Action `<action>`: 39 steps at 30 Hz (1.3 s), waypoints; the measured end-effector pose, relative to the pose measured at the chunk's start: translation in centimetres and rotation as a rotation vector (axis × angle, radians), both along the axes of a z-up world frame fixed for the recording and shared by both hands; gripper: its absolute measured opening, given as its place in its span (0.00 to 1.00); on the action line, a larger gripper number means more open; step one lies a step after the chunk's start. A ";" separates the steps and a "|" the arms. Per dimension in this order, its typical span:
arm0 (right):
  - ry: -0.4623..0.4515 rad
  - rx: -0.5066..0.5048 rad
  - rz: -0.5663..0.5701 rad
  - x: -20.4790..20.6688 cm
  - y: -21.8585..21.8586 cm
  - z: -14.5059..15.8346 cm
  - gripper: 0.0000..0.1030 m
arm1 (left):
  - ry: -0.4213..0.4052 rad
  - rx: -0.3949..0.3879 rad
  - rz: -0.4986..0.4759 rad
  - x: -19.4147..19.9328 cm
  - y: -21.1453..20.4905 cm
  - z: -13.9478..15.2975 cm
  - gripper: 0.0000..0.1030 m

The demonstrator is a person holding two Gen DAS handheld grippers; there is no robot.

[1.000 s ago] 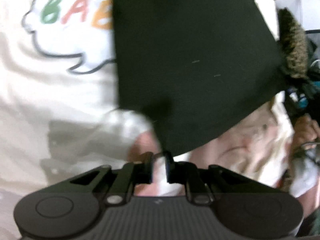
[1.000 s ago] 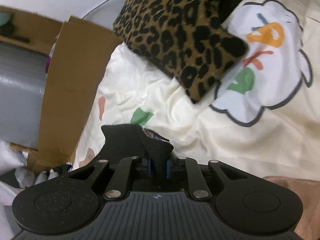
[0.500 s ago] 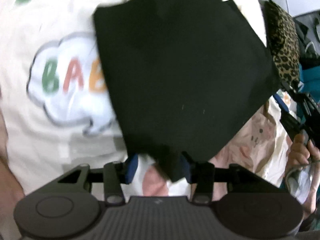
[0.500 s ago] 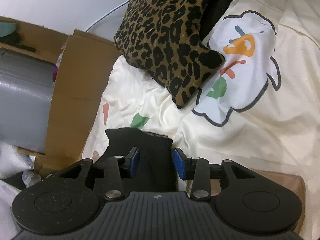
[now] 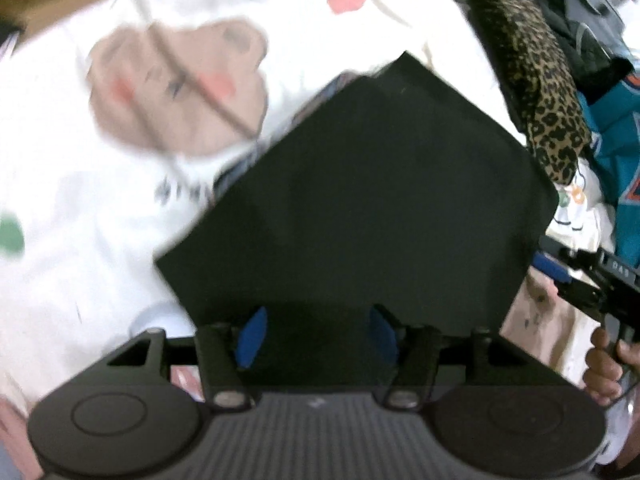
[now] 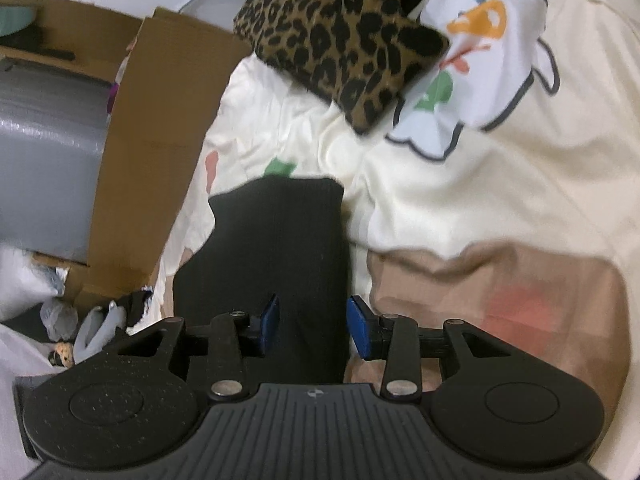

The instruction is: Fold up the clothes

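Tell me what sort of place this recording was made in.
Most likely a bedroom at home. The black garment lies on a cream cartoon-print bedspread, a leopard-print pillow rests on the bedding, and a cardboard box stands beside the bed.

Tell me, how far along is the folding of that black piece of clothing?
The black garment looks already folded: it lies flat on the printed bedsheet as a neat, straight-edged shape. Nothing is in hand: the left gripper and right gripper are both open, fingers apart over the cloth. Possibly left: the leopard-print piece and teal garment, both unfolded.
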State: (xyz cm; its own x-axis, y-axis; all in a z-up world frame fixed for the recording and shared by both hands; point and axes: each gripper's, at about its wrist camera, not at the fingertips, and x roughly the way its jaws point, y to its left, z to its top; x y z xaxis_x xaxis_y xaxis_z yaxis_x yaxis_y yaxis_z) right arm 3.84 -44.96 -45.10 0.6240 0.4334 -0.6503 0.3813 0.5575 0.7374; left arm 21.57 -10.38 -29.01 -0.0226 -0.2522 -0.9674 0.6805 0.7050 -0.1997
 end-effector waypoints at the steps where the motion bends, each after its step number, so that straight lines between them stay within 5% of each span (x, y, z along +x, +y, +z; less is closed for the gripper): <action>1: 0.006 -0.001 0.005 -0.1 0.3 -0.1 0.41 | -0.016 -0.001 -0.020 0.6 -0.9 -0.1 0.64; 7: 0.027 -0.004 0.046 -0.2 1.8 -0.7 0.41 | -0.105 -0.031 -0.151 3.5 -5.2 -0.8 0.70; 18: 0.047 -0.022 0.078 0.0 2.9 -0.9 0.41 | -0.121 -0.107 -0.350 5.7 -10.1 -2.9 0.75; 35: 0.061 -0.031 0.049 1.3 2.8 -0.8 0.40 | 0.004 -0.218 -0.406 7.8 -10.1 -5.6 0.75; 39: 0.052 -0.043 0.055 1.5 2.9 0.1 0.29 | 0.018 -0.230 -0.409 7.8 -10.1 -5.8 0.72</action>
